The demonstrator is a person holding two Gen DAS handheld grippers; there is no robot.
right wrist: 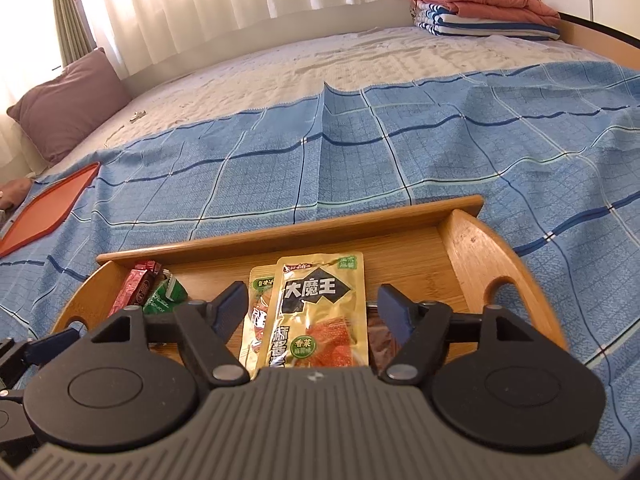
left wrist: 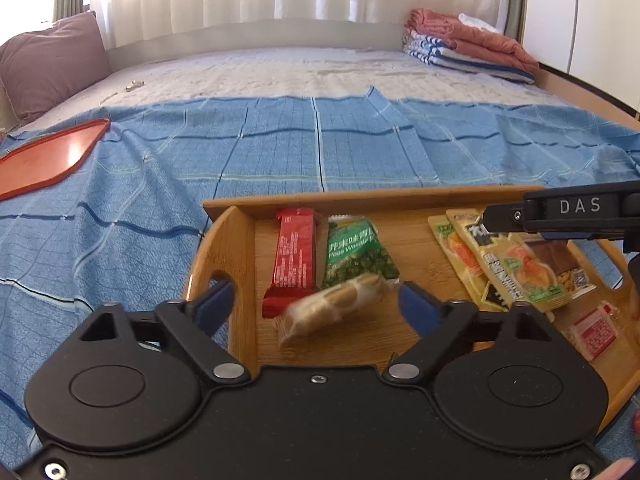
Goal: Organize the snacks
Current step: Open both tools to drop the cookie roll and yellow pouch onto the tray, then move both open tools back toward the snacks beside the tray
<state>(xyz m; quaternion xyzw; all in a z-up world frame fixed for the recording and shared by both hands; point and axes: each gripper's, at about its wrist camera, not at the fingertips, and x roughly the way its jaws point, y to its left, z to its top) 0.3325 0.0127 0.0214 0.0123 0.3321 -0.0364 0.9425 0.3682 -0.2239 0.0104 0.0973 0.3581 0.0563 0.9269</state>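
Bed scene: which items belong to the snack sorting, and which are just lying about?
Job:
wooden tray
red bar
green pea packet
biscuit pack
yellow pouches

Lying about:
orange lid
pillow
folded blankets
blue checked sheet

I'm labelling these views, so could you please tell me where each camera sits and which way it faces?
Left wrist: on the left gripper, looking down over the wooden tray; its open fingers flank a blurred biscuit pack, and the right gripper enters from the right.
Right wrist: on the right gripper, facing the tray's right half; open fingers flank a gold pouch.
Shared: tray, gold pouch, red bar, orange lid, folded blankets.
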